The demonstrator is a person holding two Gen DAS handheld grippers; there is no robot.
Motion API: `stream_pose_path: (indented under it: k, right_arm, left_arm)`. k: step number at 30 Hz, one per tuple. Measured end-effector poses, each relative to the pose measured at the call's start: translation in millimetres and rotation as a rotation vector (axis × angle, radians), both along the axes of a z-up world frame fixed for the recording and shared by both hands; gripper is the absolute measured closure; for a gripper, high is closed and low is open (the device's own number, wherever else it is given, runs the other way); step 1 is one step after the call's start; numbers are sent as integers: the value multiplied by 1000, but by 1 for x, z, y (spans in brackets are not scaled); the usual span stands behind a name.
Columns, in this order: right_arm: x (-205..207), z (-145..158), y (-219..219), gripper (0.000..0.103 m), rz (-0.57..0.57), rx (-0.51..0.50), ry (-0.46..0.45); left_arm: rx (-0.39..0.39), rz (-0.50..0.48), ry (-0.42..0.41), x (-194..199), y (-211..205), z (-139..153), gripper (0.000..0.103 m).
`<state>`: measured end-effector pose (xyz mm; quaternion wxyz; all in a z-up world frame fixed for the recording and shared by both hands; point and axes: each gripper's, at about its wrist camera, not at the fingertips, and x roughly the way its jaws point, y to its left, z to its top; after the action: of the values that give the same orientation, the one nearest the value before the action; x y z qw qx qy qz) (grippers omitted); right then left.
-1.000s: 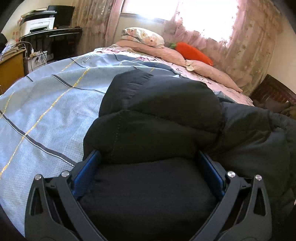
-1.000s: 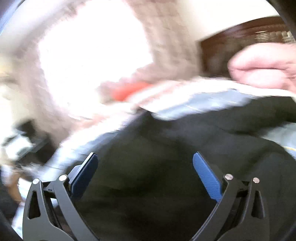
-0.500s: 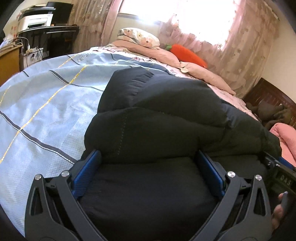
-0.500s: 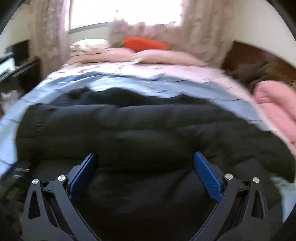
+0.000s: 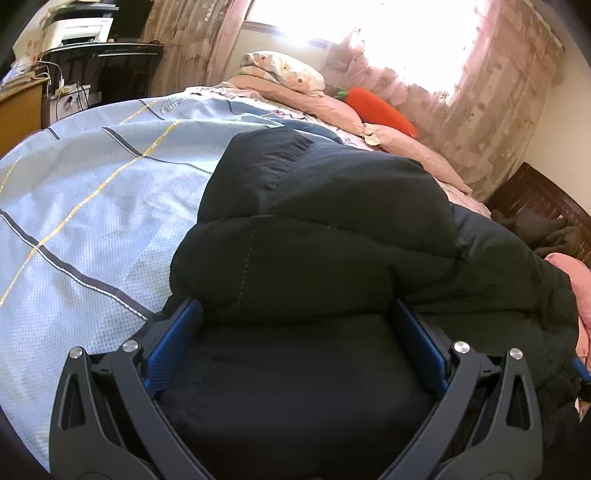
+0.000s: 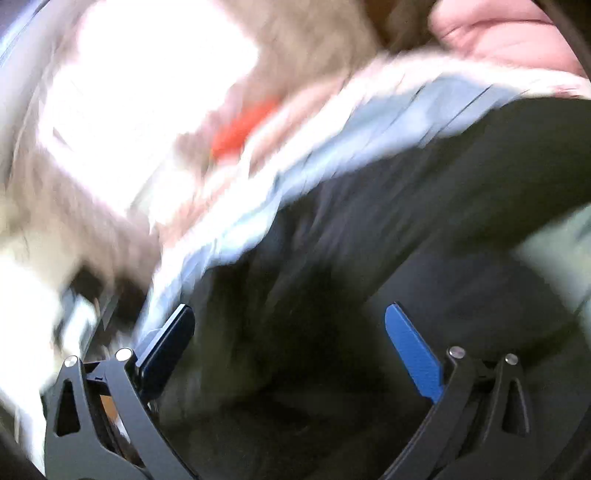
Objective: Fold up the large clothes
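A big black padded jacket (image 5: 325, 229) lies folded in a thick bundle on the light blue checked bedspread (image 5: 92, 206). My left gripper (image 5: 295, 314) is open, its blue pads wide apart with a padded section of the jacket bulging between them. In the right wrist view, which is heavily blurred, my right gripper (image 6: 291, 317) is open over the same black jacket (image 6: 388, 240), tilted, with nothing held between its blue pads.
Pink pillows (image 5: 332, 107) and an orange carrot-shaped cushion (image 5: 384, 110) lie at the head of the bed under a curtained window. A desk with a printer (image 5: 77, 29) stands at the left. A dark wooden headboard (image 5: 539, 199) and pink cloth (image 5: 576, 273) are at the right.
The left gripper has stayed nearly still over the jacket. The right gripper has swung and tilted fast; its view went from level over the jacket to a blurred, slanted one.
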<state>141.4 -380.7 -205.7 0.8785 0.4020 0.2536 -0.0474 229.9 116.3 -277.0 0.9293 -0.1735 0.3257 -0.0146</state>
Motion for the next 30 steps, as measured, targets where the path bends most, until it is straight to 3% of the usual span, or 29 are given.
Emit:
stream_pose_path:
  k: [4, 6, 10, 15, 18, 20, 22, 24, 28, 30]
  right_arm:
    - [-30, -29, -117, 1, -86, 274, -12]
    - [-65, -48, -166, 1, -208, 357, -46]
    - [-106, -78, -212, 1, -356, 439, -59]
    - [-108, -104, -243, 1, -456, 511, -44]
    - [-97, -100, -257, 8, -478, 459, -22]
    - [-79, -101, -257, 19, -455, 383, 49]
    - [-73, -108, -254, 66, -472, 360, 93]
    - [-88, -99, -240, 80, -534, 313, 14]
    - [-80, -42, -213, 83, -501, -24, 36]
    - [-73, 3, -188, 83, -430, -102, -57]
  left_arm:
    - [6, 3, 3, 1, -1, 0, 2]
    - [14, 7, 5, 2, -3, 0, 2]
    - [25, 12, 10, 3, -5, 0, 2]
    - [26, 13, 10, 3, -6, 0, 2]
    - [27, 13, 10, 3, -6, -1, 2]
    - [26, 15, 8, 4, -6, -1, 2]
    - [24, 20, 7, 5, -7, -2, 2]
    - [26, 23, 8, 5, -7, -3, 2]
    - [30, 26, 9, 5, -7, -4, 2]
    - [29, 25, 9, 5, -6, -4, 2]
